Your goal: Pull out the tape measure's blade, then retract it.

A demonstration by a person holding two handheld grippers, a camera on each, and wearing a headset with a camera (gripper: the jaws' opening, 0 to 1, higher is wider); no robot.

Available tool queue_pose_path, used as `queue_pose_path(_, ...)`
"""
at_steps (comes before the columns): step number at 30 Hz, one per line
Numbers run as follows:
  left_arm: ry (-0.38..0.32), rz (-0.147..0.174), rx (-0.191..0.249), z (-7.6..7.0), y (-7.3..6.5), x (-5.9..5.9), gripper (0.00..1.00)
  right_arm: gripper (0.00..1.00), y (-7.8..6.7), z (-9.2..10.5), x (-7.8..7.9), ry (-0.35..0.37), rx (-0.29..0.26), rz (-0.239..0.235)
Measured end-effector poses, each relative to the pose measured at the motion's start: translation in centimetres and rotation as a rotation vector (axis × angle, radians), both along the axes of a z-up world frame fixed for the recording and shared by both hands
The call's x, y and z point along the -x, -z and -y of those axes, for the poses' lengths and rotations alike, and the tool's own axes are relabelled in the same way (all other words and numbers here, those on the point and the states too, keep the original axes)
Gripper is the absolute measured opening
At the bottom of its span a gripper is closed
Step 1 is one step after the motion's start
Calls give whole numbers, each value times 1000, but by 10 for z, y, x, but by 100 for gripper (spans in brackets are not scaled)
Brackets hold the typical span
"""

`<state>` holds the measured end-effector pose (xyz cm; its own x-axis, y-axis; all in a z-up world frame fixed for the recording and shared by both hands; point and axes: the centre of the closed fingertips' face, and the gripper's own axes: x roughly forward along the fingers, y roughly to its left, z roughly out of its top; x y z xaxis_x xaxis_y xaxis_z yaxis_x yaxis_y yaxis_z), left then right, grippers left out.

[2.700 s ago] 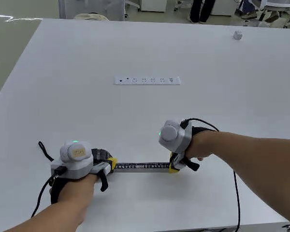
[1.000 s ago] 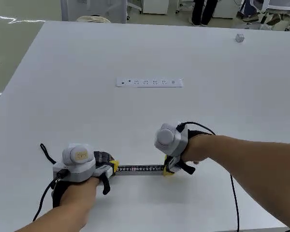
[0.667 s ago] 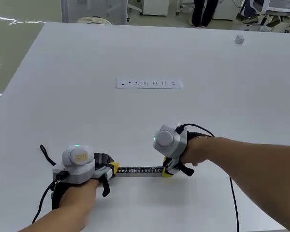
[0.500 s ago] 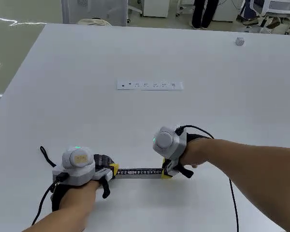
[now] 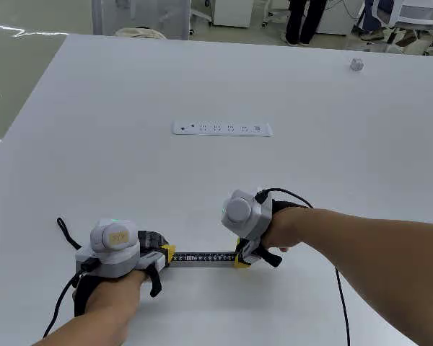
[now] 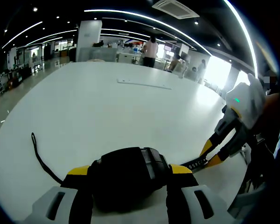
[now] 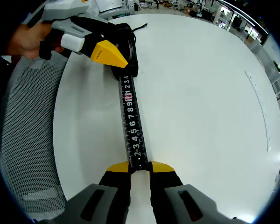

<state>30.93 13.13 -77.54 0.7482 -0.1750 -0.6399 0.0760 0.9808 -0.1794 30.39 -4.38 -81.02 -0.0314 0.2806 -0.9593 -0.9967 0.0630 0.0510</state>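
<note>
While the L gripper sat at the near-left of the white table, its jaws were clamped on the tape measure. The black case was wedged btwn the yellow tips and rested on the tabletop.

R gripper was just to the right of it in head view. Its jaws were pinched tight on the free end of the blade. The very tip was hidden by the jaws, so can't tell re: hook.

Blade was out a short way, lying flat on the table in a straight line btwn the two grippers, printed side up. In R gripper view the digits were legible from 2 up past a red 10 mark, then ran into the case mouth.

Black strap lay curled on the table just beside the case, on the side away from the R gripper.

R forearm came in from the right in head view, w/ a thin black cable dropping under it toward the near edge.

Other items:
- White power strip mid-table, well apart from the work.
- Small grey obj near the far-right edge, too small to ID.
- Mesh chair back below the table edge in R gripper view.
- Ppl standing in bkgd beyond the table.
</note>
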Motion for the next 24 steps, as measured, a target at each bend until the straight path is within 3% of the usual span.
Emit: queue_pose_path(24,1,-3,3,1,0,0,60,14,1,-14,1,-4,-23,1)
